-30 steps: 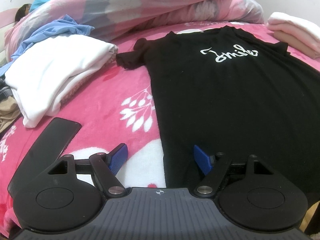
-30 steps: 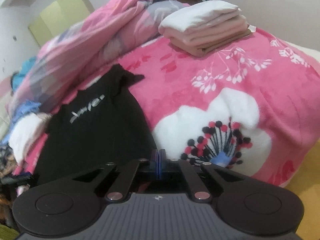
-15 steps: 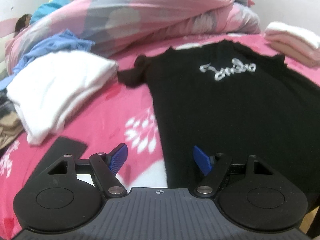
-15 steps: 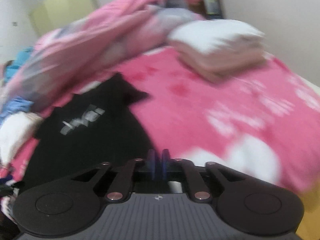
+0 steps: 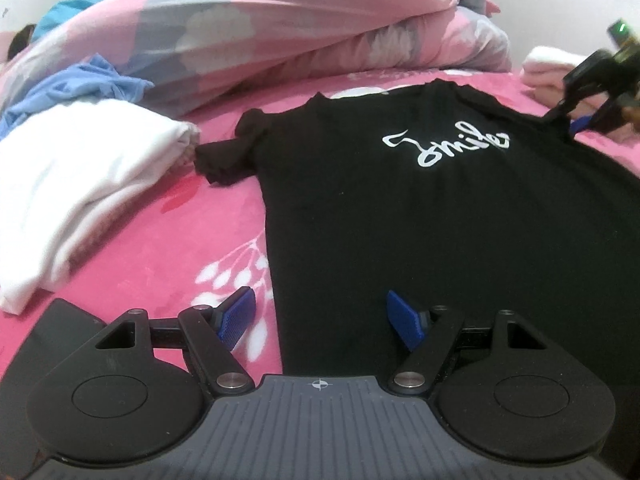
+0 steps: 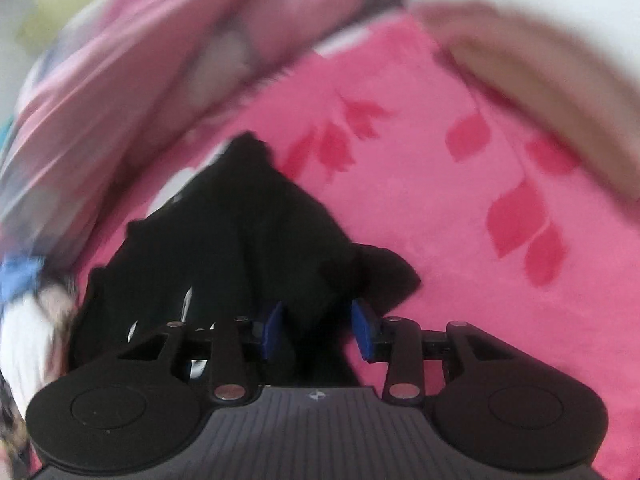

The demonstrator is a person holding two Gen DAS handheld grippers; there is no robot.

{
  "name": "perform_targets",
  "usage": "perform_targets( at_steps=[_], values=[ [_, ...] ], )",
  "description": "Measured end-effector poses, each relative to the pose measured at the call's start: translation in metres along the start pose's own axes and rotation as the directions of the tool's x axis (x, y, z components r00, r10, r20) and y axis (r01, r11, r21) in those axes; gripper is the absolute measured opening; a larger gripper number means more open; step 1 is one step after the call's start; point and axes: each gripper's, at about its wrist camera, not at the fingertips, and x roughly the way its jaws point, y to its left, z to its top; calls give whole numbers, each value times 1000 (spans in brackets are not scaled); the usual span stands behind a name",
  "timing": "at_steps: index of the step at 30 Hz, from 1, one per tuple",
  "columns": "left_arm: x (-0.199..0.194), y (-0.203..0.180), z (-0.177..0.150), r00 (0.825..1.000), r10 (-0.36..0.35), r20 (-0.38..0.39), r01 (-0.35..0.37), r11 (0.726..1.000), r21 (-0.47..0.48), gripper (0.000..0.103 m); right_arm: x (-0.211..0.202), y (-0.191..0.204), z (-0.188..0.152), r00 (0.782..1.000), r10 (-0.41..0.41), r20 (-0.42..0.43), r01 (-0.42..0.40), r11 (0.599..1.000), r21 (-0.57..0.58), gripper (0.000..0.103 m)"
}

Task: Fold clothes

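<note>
Moved: right hand-held gripper (image 6: pixel 316 330) went to the black T-shirt (image 5: pixel 420 216) sleeve, which we now straddled, jaws parted.
Left hand-held gripper (image 5: pixel 320 320): wide open, empty, at our hem.

Right tool (image 6: pixel 316 330) blue pads apart, straddling black shirt (image 6: pixel 240 248) sleeve on pink blanket (image 6: pixel 460 208); view blurred.

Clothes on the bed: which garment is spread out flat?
The black T-shirt with white "Smile" lettering. It lies open on the pink blanket; the white garment is bunched and the blue one crumpled.
</note>
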Motion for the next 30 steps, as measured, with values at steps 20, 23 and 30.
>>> perform_targets(
  at_steps=[20,23,30],
  values=[
    [3,2,-2,1000,-14,14,14,1000,4,79,-10,-50,113,917,6,398,-61,990,126,4],
    [3,1,-2,1000,-10,14,10,1000,5,79,-2,-58,123,909,-42,415,-23,988,150,4],
    [4,1,-1,1000,-9,7,8,1000,7,79,30,-67,128,919,-185,347,156,981,111,5]
  ],
)
